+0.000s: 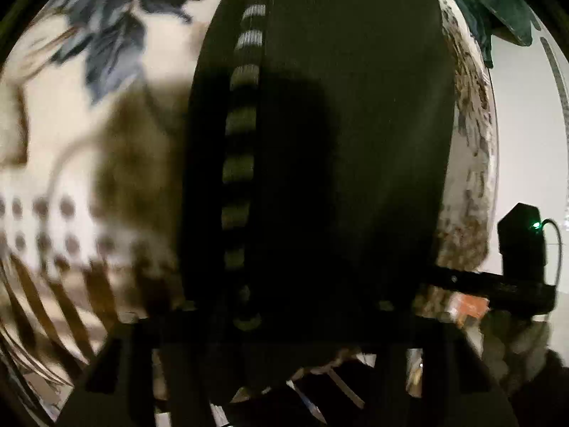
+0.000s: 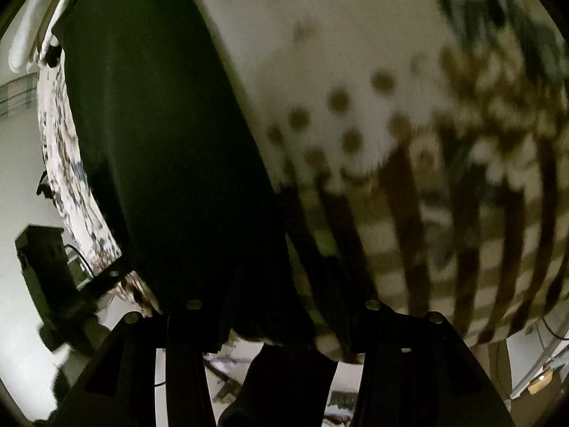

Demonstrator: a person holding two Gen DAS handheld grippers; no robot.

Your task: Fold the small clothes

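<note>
A: Left gripper (image 1: 284,373)?
B: Jaws near together; whether they pinch the dark garment (image 1: 338,142) I cannot tell; it lies ahead, striped trim (image 1: 245,124) running lengthwise away, on the patterned bedspread (image 1: 71,178).
A: Right gripper (image 2: 284,348)?
B: Jaws half apart, cloth between, grip unclear; garment stretches up-left; both equally near.

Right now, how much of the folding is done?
Hardly any. Done: no fold shows; the dark garment is stretched long over the patterned cloth. In hand: its near end runs into the left claw and the right claw, grip unclear. Left: all the folding.
</note>
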